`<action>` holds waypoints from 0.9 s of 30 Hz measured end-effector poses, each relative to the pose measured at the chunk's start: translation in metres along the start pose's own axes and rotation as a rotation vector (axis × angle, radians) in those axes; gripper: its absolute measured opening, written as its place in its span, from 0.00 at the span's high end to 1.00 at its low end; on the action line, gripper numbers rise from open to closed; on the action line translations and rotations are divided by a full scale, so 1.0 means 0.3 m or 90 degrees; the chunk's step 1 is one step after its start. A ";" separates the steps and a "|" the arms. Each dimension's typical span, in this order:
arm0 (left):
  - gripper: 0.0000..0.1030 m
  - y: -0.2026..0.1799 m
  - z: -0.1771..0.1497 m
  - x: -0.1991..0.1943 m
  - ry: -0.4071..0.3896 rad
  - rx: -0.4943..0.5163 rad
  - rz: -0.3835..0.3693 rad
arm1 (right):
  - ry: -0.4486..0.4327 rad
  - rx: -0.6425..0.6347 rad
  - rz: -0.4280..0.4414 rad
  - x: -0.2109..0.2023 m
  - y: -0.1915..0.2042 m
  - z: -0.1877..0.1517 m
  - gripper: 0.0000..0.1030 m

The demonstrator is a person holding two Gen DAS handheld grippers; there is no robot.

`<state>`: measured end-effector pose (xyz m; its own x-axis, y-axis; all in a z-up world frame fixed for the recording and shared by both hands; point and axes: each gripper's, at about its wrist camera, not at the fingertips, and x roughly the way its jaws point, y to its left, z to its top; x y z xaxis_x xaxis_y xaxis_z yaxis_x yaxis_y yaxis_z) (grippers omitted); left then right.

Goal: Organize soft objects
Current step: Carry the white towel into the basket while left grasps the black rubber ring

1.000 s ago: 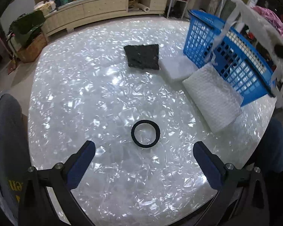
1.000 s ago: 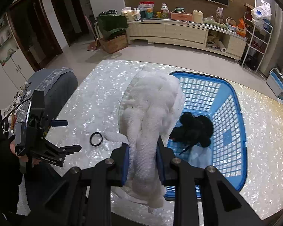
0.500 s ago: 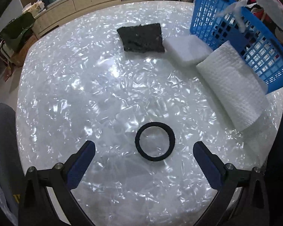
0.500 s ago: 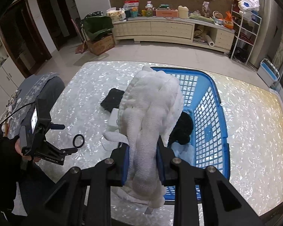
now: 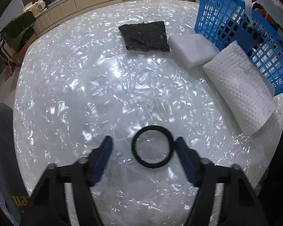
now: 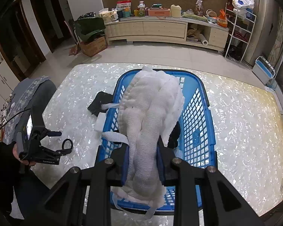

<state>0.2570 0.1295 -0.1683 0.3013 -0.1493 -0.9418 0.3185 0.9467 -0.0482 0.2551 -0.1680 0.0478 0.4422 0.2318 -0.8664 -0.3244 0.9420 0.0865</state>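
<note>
My left gripper [image 5: 144, 146] is open, its jaws partly closed in around a black ring [image 5: 152, 146] that lies flat on the table; the right finger [image 5: 184, 156] is at the ring's edge. My right gripper [image 6: 142, 158] is shut on a white gauze cloth bundle [image 6: 151, 116] and holds it above the blue basket [image 6: 198, 124]. A black soft item [image 6: 174, 135] lies in the basket. A black pad [image 5: 144, 35], a white foam block [image 5: 191, 50] and a white textured pad [image 5: 239, 86] lie beside the basket [image 5: 235, 24].
The shiny white table [image 5: 84, 86] spreads under both grippers. A grey chair back [image 5: 1, 141] stands at the table's left edge. A cream sideboard [image 6: 160, 28] with clutter and a wire rack [image 6: 241, 30] stand across the room.
My left gripper has moved down to the black ring and its jaws have narrowed around it. My right gripper has carried the white cloth over the basket.
</note>
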 end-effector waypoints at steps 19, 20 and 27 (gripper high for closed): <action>0.94 -0.011 -0.017 -0.037 -0.012 -0.021 -0.043 | 0.142 0.050 -0.119 0.191 -0.149 -0.061 0.77; 0.94 -0.012 -0.016 -0.039 -0.013 -0.021 -0.043 | 0.155 0.051 -0.117 0.203 -0.150 -0.068 0.77; 0.94 -0.030 -0.031 -0.106 -0.036 -0.014 -0.048 | 0.212 0.064 -0.093 0.263 -0.162 -0.083 0.76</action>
<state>0.2362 0.1285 -0.1411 0.3278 -0.2354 -0.9150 0.3224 0.9382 -0.1259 0.2848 -0.2016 -0.0370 0.1768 0.0168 -0.9841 -0.1873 0.9822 -0.0169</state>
